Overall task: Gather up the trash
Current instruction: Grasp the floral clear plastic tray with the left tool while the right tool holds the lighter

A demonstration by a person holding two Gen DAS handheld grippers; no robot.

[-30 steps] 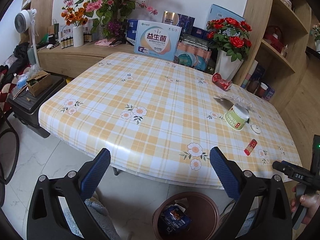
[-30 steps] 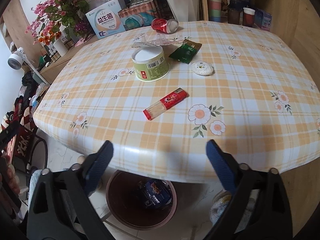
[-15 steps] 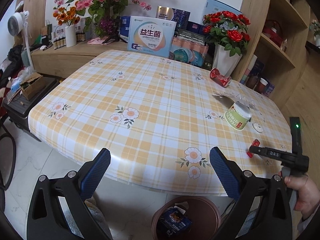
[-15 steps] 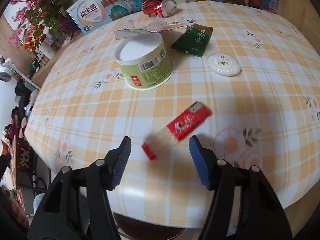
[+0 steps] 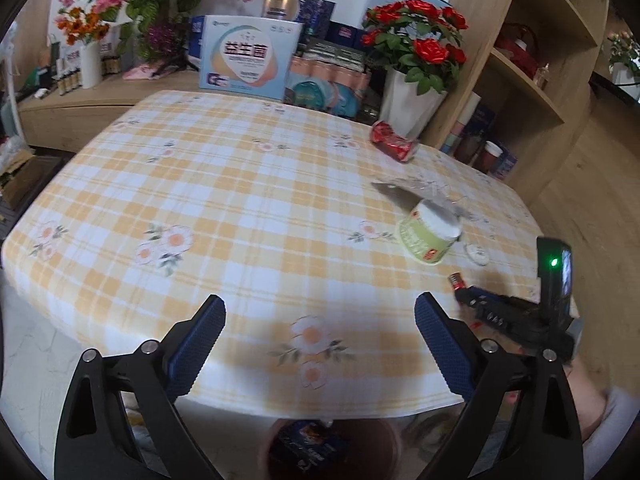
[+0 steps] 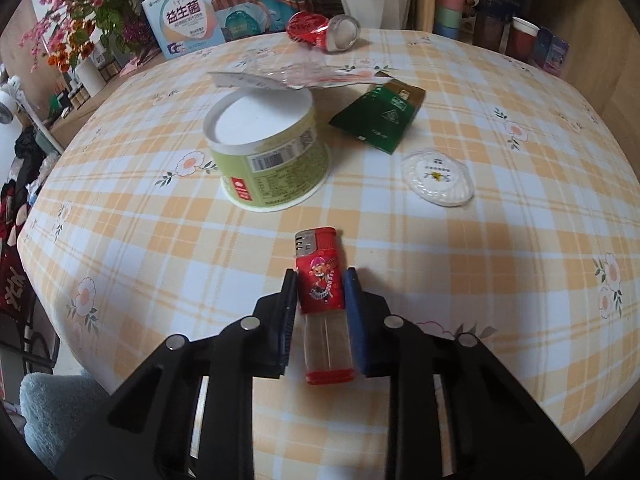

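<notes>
A table (image 6: 520,300) covered with a yellow-and-white plaid cloth printed with flowers is set against wooden shelving and a low sideboard crowded with boxes and flower vases. Near the table's front edge a red lighter (image 6: 322,292) is lain flat, and it is flanked by the blue pads of the right gripper (image 6: 319,280), whose jaws have just been closing; the pads are seen tight against both sides of its body, so the lighter is gripped while resting on the cloth. Just behind it an upturned green paper cup (image 6: 272,160) is placed, with a torn clear wrapper (image 6: 296,76) beyond it, a green packet (image 6: 380,114) beside that, and a small white round lid (image 6: 438,178) toward the right edge. A crushed red can (image 6: 320,32) is laid on its side near the far edge. The left gripper (image 5: 320,340) is held over the front edge with its jaws spread wide and nothing between them. Below that edge a brown bin (image 5: 332,448) with a dark wrapper inside is partly seen.
</notes>
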